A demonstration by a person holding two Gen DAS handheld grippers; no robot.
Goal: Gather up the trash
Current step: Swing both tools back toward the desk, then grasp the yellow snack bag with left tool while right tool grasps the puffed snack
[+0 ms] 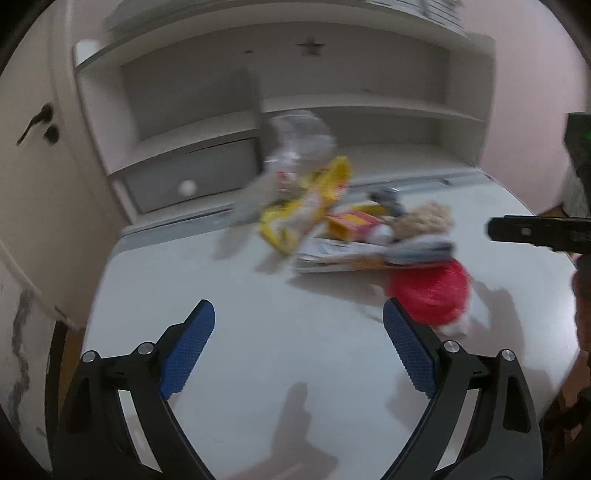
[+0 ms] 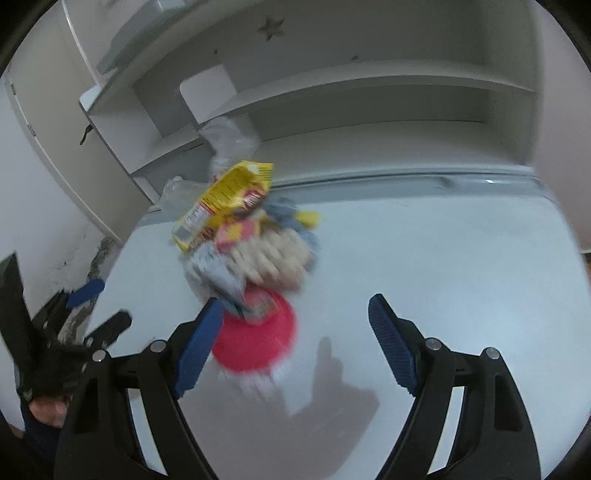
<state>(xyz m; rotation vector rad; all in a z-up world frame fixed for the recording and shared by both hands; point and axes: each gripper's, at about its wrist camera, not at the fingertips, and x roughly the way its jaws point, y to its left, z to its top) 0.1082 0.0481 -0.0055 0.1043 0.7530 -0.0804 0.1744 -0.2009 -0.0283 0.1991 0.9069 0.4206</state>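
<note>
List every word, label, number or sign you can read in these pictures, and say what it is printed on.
No text can be read; both views are motion-blurred.
Yellow wrapper: red logo and dark print, too blurred to read.
Orange-and-pink carton: no readable lettering.
Flat printed packet: print too smeared.
Shelf unit: a dark star shape, no words.

I see a yellow wrapper (image 2: 229, 195) with red print, a red lid (image 2: 255, 339), a clear bag (image 1: 299, 136), blue ribbed pads (image 1: 188, 350) on black fingers, a white table (image 1: 258, 332)
</note>
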